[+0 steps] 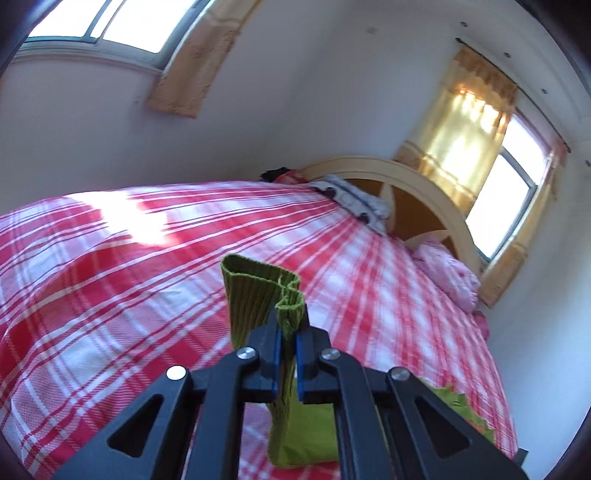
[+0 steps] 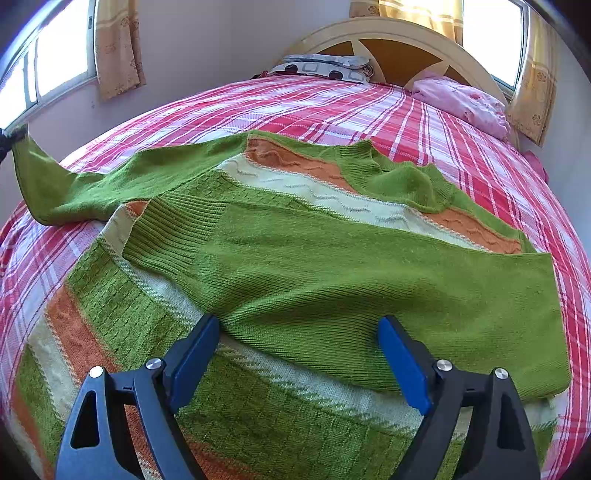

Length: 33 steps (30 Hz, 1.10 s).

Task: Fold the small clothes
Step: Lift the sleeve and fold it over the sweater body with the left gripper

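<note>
A green knitted sweater (image 2: 332,280) with orange and cream stripes lies spread on the red plaid bed (image 2: 461,147). One sleeve is folded across its body, and the ribbed cuff (image 2: 173,229) lies on the left. My right gripper (image 2: 299,332) hovers open just over that folded sleeve, nothing between its blue pads. The other sleeve (image 2: 55,184) stretches up to the far left, where my left gripper (image 2: 7,140) shows dark at the frame edge. In the left wrist view, my left gripper (image 1: 288,325) is shut on that sleeve's ribbed green cuff (image 1: 255,291), lifted above the bed.
A cream wooden headboard (image 2: 399,33) stands at the far end with a patterned pillow (image 2: 325,68) and a pink bundle (image 2: 461,103) against it. Windows with yellow curtains (image 2: 118,44) flank the bed. Bare plaid bedsheet (image 1: 110,277) stretches beyond the sweater.
</note>
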{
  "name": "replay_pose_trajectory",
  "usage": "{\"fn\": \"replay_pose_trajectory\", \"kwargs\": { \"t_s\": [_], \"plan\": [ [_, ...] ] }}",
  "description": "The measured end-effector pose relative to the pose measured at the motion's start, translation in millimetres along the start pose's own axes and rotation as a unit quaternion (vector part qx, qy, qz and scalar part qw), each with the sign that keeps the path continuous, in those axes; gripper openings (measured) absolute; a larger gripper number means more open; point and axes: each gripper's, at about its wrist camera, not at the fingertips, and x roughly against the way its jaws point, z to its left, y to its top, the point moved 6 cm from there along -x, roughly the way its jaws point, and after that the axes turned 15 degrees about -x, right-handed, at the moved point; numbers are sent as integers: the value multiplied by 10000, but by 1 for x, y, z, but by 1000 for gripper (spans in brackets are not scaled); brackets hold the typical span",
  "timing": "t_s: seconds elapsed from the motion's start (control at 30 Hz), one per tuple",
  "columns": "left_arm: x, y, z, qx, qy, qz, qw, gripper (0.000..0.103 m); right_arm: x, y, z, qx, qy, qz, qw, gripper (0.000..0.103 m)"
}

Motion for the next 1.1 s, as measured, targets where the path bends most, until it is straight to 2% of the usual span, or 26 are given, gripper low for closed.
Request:
{"fn": "replay_pose_trajectory", "kwargs": {
  "t_s": [0.2, 0.53, 0.8, 1.1],
  "plan": [
    [3, 21, -44, -251, -492, -78, 9984, 6, 33, 9, -13, -536, 390, -144, 9977, 88],
    [16, 47, -113, -631, -1048, -352, 9919, 6, 96, -2, -37, -489, 441, -519, 9965, 88],
    [11, 53, -181, -859, -1563, -364, 9833, 6, 130, -20, -67, -578, 364, -627, 9957, 88],
    [12, 55, -264, -1109, -2131, -370, 9700, 6, 157, -40, -126, -1135, 102, -794, 9903, 88]
  ]
}}
